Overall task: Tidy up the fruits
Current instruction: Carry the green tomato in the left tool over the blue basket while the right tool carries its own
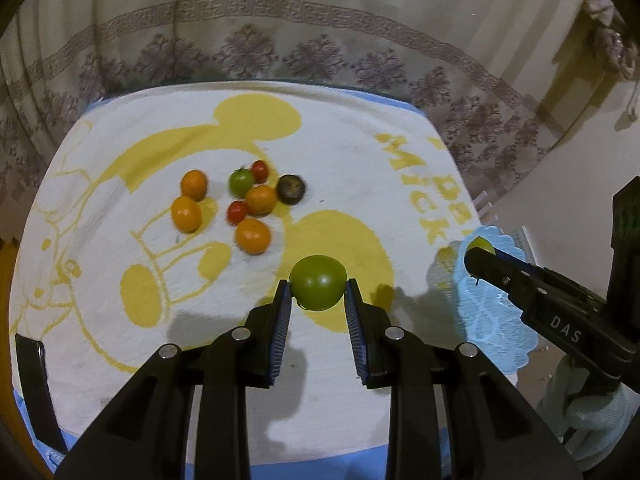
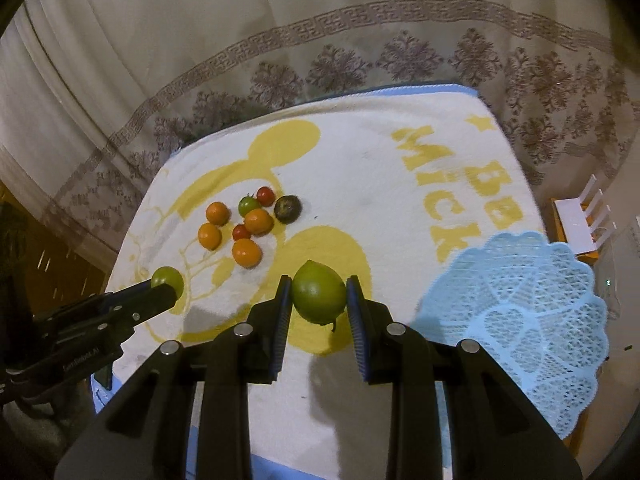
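My left gripper point(image 1: 318, 284) is shut on a green tomato point(image 1: 318, 296) and holds it above the towel. My right gripper point(image 2: 319, 280) is shut on a green lime point(image 2: 319, 300), also held off the towel. Each gripper shows in the other's view: the right gripper point(image 1: 474, 256) with its lime point(image 1: 481, 244) over the blue lace basket point(image 1: 492, 320), the left gripper point(image 2: 170, 292) with its tomato point(image 2: 167, 277) at the left. A cluster of loose fruit lies mid-towel: several oranges point(image 1: 253, 236), two red cherry tomatoes point(image 1: 237, 212), a small green tomato point(image 1: 241, 182) and a dark round fruit point(image 1: 291, 189).
The white towel point(image 2: 360, 168) with a yellow cartoon print covers the table. The blue lace basket point(image 2: 520, 300) sits at the towel's right edge. A patterned curtain point(image 2: 320, 40) hangs behind. A white rack point(image 2: 588, 220) stands past the right edge. A gloved hand point(image 1: 580, 396) holds the right gripper.
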`<move>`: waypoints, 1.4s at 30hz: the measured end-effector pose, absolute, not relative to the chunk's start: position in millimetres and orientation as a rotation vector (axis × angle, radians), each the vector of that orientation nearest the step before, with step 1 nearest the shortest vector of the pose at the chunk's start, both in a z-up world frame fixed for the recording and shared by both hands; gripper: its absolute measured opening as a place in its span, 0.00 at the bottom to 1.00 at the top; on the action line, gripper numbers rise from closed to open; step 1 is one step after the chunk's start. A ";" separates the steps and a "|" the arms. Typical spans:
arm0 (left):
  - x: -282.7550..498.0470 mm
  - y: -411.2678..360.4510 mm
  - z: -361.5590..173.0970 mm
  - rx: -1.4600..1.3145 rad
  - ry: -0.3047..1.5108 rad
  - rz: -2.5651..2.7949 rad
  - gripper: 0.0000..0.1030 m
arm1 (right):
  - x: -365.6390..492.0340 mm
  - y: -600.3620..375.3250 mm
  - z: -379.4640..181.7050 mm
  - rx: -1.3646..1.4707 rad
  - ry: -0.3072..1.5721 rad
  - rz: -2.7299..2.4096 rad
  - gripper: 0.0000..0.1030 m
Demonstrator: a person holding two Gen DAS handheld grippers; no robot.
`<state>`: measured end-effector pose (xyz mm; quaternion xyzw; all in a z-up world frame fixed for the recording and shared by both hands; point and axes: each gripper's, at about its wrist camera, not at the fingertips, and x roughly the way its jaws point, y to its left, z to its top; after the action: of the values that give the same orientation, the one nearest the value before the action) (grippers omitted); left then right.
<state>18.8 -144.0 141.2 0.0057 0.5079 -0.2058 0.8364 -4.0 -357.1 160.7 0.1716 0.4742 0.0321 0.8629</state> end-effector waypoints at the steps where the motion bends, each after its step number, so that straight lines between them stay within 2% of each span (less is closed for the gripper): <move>1: 17.2 -148.3 142.5 0.016 1.072 -0.442 0.27 | -6.9 -361.4 162.0 0.362 0.990 0.060 0.27; 18: -20.1 -253.8 159.1 0.112 1.021 -0.620 0.27 | -74.3 -462.8 170.5 0.403 0.935 -0.131 0.27; 27: -30.0 -303.9 146.3 0.148 1.061 -0.734 0.27 | -94.2 -489.5 147.9 0.419 0.975 -0.194 0.27; 42: -36.2 -345.8 107.1 0.216 1.166 -0.823 0.27 | -101.0 -503.8 118.4 0.432 1.046 -0.235 0.27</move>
<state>-36.2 -345.8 107.1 0.0991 0.5337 -0.3767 0.7506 -101.0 -503.8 118.4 0.2040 0.4945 -0.1112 0.8375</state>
